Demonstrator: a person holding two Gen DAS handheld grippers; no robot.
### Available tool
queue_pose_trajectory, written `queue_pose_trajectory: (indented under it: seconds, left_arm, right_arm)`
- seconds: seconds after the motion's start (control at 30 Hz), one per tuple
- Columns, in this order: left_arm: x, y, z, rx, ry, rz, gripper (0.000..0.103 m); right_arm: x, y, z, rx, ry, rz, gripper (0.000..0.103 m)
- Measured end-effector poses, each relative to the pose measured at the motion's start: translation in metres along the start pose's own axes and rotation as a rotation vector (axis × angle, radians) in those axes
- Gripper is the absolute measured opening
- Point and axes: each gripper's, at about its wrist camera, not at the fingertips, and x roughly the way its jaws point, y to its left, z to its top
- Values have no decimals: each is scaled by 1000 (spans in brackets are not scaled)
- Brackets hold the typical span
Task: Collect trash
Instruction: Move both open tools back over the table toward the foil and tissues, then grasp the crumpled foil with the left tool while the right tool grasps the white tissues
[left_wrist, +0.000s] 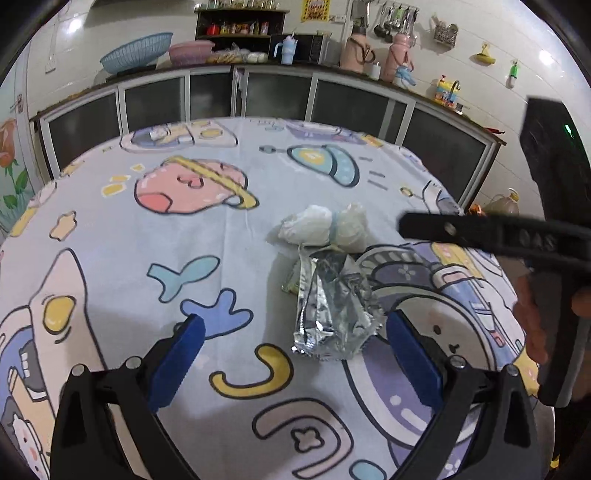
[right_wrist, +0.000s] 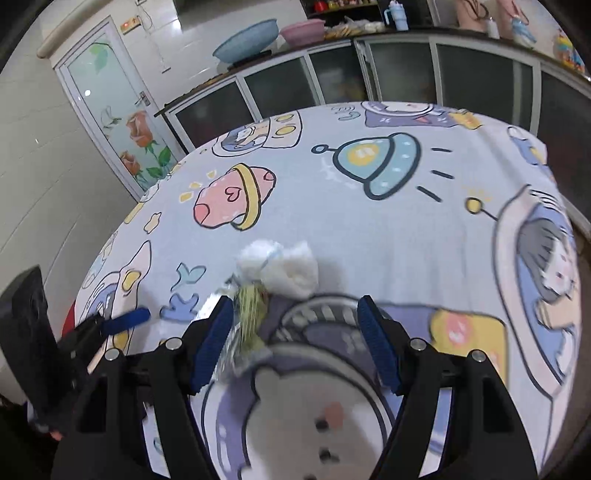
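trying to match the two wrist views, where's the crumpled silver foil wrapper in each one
Left wrist view: the silver foil wrapper lies centre, slightly right, on the tablecloth between the left gripper's open fingers.
Right wrist view: blurred, lower left of centre, against the right gripper's left-hand finger; wrapper.
Shared landmark: the white crumpled wad just beyond it.

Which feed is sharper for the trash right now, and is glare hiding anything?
Left wrist view: sharp; foil wrapper and white wad are crisp, with glints on the foil but its outline readable; only the right gripper smears. Right wrist view: motion-blurred; wrapper streaked, wad soft. Both bend straight lines at the edges.
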Motion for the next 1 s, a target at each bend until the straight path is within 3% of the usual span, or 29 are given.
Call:
queue_pose_trajectory:
  seconds: [0.17, 0.37, 0.43, 0.53, 0.67, 0.77, 1.0]
  left_arm:
    - [16, 1, 4, -8, 40, -29, 95]
    - [36, 0, 10, -18, 69, -39, 95]
    - [40, 0, 9, -25, 79, -49, 88]
    - [45, 0, 9, -34, 89, -30, 72]
    - [44, 2, 9, -37, 95, -45, 21]
    - [39, 2, 8, -24, 98, -48, 11]
    - [1, 10, 6, -41, 62, -76, 9]
  right_arm:
    - [24, -2, 15, 46, 39, 56, 67]
    - [51, -6, 22, 81, 94, 55, 61]
    - [58, -8, 22, 97, 108, 55, 60]
    - [66, -10, 21, 109, 134, 47, 51]
    - [70, -11, 23, 137, 144, 54, 37]
    - [66, -9, 24, 141, 133, 45, 35]
    - [41, -9, 24, 187, 86, 55, 34]
